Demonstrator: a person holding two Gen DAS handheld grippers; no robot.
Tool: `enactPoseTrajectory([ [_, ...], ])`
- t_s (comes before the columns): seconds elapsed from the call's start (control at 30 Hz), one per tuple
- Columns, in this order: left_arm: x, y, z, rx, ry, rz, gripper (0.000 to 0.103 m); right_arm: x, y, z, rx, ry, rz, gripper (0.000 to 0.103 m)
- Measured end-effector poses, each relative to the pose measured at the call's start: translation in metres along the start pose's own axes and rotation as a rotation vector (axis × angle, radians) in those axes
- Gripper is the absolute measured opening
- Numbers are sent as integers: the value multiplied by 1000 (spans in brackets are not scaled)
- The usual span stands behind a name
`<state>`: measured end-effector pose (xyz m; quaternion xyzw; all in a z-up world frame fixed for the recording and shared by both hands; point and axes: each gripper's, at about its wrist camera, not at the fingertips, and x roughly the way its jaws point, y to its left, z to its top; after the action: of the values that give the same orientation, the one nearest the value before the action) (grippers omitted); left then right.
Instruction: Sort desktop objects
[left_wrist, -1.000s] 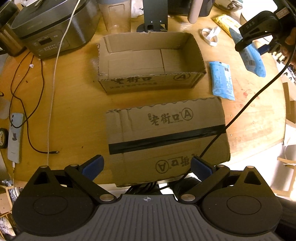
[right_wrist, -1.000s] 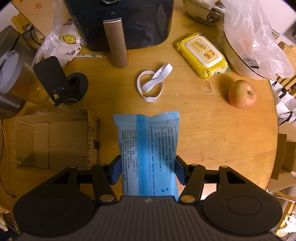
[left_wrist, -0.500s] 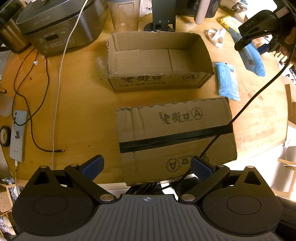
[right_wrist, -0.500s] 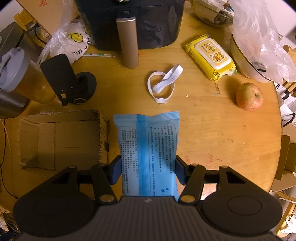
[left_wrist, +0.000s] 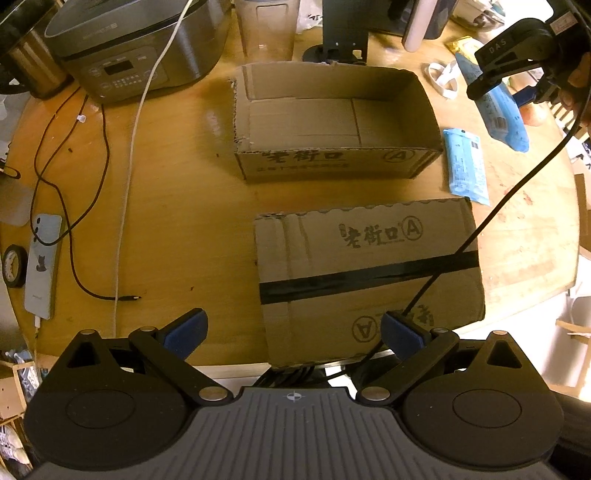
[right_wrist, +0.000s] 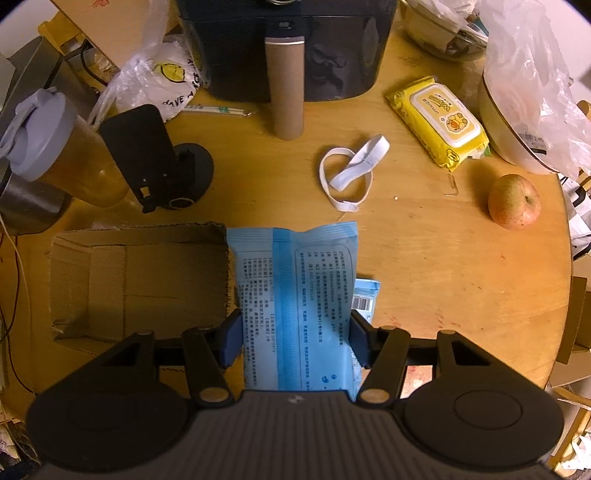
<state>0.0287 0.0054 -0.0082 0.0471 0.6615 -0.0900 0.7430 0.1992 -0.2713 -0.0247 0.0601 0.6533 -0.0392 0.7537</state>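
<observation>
While clamped, packet (right_wrist: 295, 295) beside box (right_wrist: 136, 280).

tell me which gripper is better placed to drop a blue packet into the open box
Right. The right gripper already grips a blue packet beside the open box; the left gripper is open, empty and farther back.

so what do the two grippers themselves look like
Both match: a ribbed grey body flanked by two black round housings, black linkage arms with silver pivot pins, and dark blue pads on the fingers. The left gripper has a small crosshair mark on its body. The right gripper, seen from the left wrist view, carries white "DAS" lettering and trails a black cable.
</observation>
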Motion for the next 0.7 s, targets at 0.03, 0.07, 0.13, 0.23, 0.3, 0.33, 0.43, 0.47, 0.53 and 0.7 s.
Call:
enactPoseTrajectory([
  [0.03,0,1,0,-1,0,0,103,0,2,0,-2,0,1,56],
  [0.07,0,2,0,-2,0,1,103,0,3,1,-3,0,2,56],
  [0.13,0,4,0,-4,0,2,103,1,6,1,-6,-1,4,56],
  [0.23,0,7,-1,-8,0,3,103,1,11,2,-10,-1,7,56],
  [0.3,0,9,-1,-12,0,3,103,2,14,3,-13,-1,8,56],
  [0.33,0,10,-1,-14,-1,4,103,2,15,3,-14,-1,9,56],
  [0.43,-1,13,-2,-19,-2,4,103,2,20,3,-19,-1,10,56],
  [0.47,-1,14,-2,-21,-3,5,103,2,21,4,-20,-1,11,56],
  [0.53,-2,17,-3,-26,-2,5,103,3,24,4,-24,-1,12,56],
  [0.7,-3,22,-5,-39,-4,9,103,4,31,5,-31,-2,15,56],
])
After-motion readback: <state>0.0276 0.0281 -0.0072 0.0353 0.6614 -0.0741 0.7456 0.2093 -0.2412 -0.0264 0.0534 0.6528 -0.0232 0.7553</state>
